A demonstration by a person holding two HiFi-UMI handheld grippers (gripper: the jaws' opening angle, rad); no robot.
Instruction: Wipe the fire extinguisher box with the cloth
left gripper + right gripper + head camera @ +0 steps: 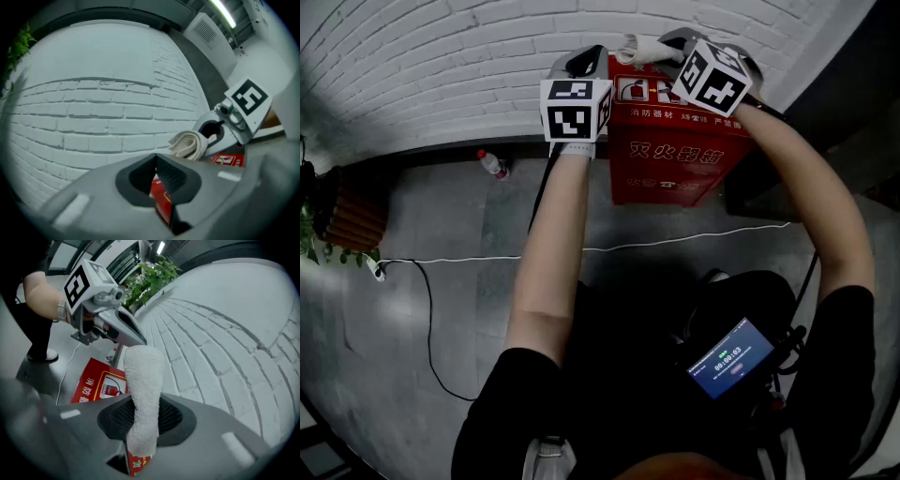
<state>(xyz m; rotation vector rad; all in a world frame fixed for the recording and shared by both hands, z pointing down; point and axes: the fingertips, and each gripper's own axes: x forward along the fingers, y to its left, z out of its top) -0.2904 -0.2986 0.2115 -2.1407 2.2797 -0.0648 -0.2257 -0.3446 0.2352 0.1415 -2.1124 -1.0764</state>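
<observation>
The red fire extinguisher box (pixel 675 155) stands on the floor against a white brick wall (pixel 441 56). My right gripper (pixel 666 47) is over the box's top, shut on a rolled white cloth (pixel 639 47) that sticks out toward the left. In the right gripper view the cloth (pixel 143 390) stands up between the pads, with the box's top (pixel 101 385) below. My left gripper (pixel 592 54) hovers at the box's upper left corner, just beside the cloth. Its jaws are shut with nothing in them; red box (pixel 161 201) shows beneath them, and the cloth (pixel 187 143) lies just beyond.
A small plastic bottle with a red cap (pixel 492 164) lies by the wall, left of the box. A white cable (pixel 487 258) runs across the grey floor. A potted plant (pixel 319 234) is at the far left. A dark object (pixel 755 187) stands right of the box.
</observation>
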